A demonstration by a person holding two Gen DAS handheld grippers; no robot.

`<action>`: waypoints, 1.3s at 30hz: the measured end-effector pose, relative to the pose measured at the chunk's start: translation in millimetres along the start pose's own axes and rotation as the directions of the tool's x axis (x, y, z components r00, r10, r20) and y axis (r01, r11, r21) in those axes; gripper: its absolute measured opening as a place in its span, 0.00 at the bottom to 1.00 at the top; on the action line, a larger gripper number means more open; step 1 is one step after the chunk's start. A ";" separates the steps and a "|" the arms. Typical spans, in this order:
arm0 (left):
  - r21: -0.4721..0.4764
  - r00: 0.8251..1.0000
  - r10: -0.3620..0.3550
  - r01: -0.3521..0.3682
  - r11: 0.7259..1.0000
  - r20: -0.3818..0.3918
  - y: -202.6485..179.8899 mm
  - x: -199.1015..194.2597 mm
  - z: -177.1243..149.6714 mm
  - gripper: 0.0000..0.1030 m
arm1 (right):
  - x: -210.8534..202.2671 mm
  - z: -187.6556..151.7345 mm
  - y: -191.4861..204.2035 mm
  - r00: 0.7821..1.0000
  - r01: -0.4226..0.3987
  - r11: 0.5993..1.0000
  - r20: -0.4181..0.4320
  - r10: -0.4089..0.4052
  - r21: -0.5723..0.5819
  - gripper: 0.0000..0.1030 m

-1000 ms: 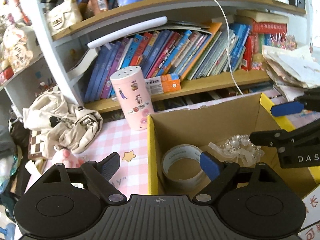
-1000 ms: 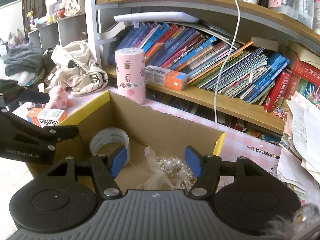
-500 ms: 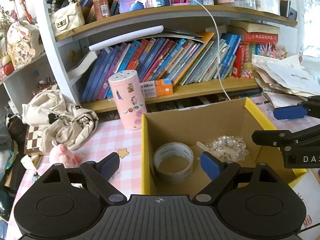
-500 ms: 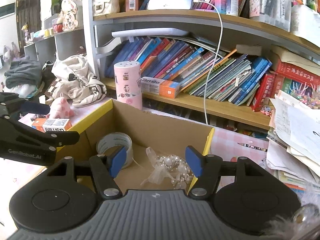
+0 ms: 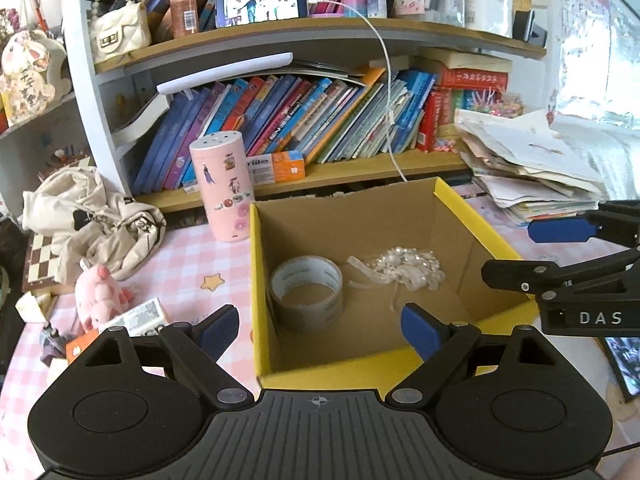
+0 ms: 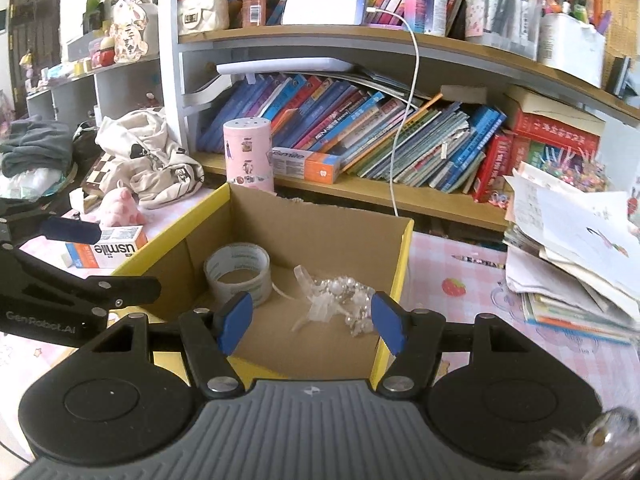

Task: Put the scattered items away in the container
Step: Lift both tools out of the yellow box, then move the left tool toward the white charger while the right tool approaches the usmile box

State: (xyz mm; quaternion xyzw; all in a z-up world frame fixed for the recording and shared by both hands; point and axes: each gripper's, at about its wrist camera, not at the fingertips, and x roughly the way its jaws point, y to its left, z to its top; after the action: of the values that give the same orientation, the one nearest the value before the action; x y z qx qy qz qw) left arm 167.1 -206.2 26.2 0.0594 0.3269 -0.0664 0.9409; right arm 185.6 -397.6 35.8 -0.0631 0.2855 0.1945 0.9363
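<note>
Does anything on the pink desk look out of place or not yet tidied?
Yes. A pink plush toy and a toothpaste box lie on the desk left of the box, outside it. Tape and a bead piece are inside.

I've drawn both grippers back and up from the cardboard box: a second ago its near yellow rim was hidden under the left gripper, and now the whole opening shows below it. Pulling back has also brought the pink plush toy and the toothpaste carton beside the box into the left view, and the top shelf with the phone.
</note>
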 end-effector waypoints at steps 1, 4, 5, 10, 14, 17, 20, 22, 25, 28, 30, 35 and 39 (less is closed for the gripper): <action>-0.001 1.000 -0.006 0.006 1.000 -0.002 1.9 -3.8 -3.3 0.88 | -3.7 -2.3 3.7 1.000 0.007 1.000 0.002 -0.007 0.006 0.62; -0.006 1.000 -0.021 0.021 1.000 -0.008 8.4 -15.1 -13.8 0.88 | -14.3 -10.8 16.8 0.999 0.033 0.999 0.006 -0.033 0.023 0.64; -0.010 1.000 -0.024 0.024 1.000 -0.011 11.1 -18.7 -17.8 0.88 | -17.6 -13.7 21.5 0.999 0.041 0.999 0.006 -0.042 0.027 0.64; -0.030 0.999 -0.040 0.039 0.999 -0.025 24.7 -36.8 -37.9 0.88 | -33.2 -28.8 46.4 0.997 0.078 0.996 0.004 -0.078 0.043 0.68; -0.043 0.998 -0.046 0.045 0.998 -0.031 37.0 -51.1 -52.9 0.88 | -42.8 -39.8 68.5 0.996 0.094 0.995 0.006 -0.094 0.040 0.70; -0.055 0.999 -0.040 0.038 0.998 -0.031 47.9 -59.9 -61.2 0.88 | -45.9 -44.5 83.6 0.995 0.099 0.994 0.000 -0.099 0.039 0.70; -0.073 0.999 -0.032 0.030 0.997 -0.027 59.3 -68.1 -68.2 0.88 | -50.6 -47.8 96.7 0.994 0.109 0.993 0.006 -0.109 0.052 0.70; -0.081 0.999 -0.024 0.022 0.997 -0.026 65.6 -73.4 -73.6 0.88 | -54.2 -50.2 105.2 0.993 0.117 0.991 0.014 -0.118 0.064 0.73; -0.077 0.999 -0.016 0.013 0.997 -0.034 71.1 -79.8 -82.8 0.90 | -56.7 -56.2 117.1 0.992 0.127 0.989 0.008 -0.128 0.078 0.74; -0.060 0.999 -0.017 0.014 0.998 -0.042 73.4 -83.7 -91.3 0.92 | -58.5 -61.9 128.6 0.991 0.135 0.987 -0.003 -0.135 0.089 0.80; -0.054 0.999 -0.021 0.018 0.998 -0.048 75.4 -86.2 -96.1 0.92 | -59.2 -64.7 136.1 0.990 0.138 0.986 -0.013 -0.137 0.094 0.82; -0.067 0.998 -0.030 0.026 0.997 -0.051 84.1 -95.3 -109.5 0.92 | -59.9 -71.0 156.6 0.990 0.139 0.986 -0.034 -0.137 0.090 0.89; -0.086 0.998 -0.021 0.016 0.996 -0.060 94.5 -101.6 -119.5 0.92 | -58.5 -73.7 174.5 0.991 0.130 0.990 -0.046 -0.128 0.057 0.91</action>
State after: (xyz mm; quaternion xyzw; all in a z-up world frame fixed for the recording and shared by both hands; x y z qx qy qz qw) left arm 31.0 -85.9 2.9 0.0182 0.3584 -0.0593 0.9315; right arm 33.6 -273.9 6.2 -0.0576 0.3061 0.1235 0.9422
